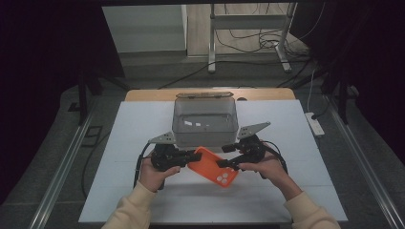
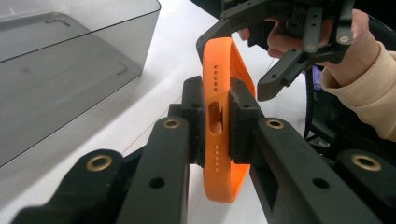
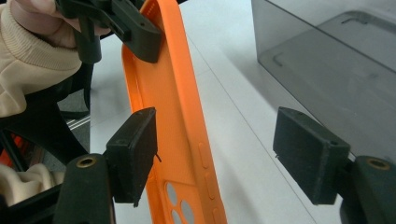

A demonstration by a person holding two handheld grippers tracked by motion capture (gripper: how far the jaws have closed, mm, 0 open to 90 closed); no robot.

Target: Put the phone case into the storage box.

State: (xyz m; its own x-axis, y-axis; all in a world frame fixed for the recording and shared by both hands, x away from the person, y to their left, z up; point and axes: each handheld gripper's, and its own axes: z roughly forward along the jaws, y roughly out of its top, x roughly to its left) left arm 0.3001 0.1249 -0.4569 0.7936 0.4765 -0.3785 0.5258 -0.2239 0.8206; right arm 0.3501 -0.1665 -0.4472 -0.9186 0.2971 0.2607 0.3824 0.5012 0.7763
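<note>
While left gripper-clamped — orange phone case

Both grippers, left gripper and right gripper, are matt black plastic; each carries a grey three-cornered plate on top and trails a black cable. Jaw arms are flat black bars with brass-coloured rivets and small round holes, ending in blocky rectangular black pads. Person wears cream long sleeves with ribbed cuffs.
</note>
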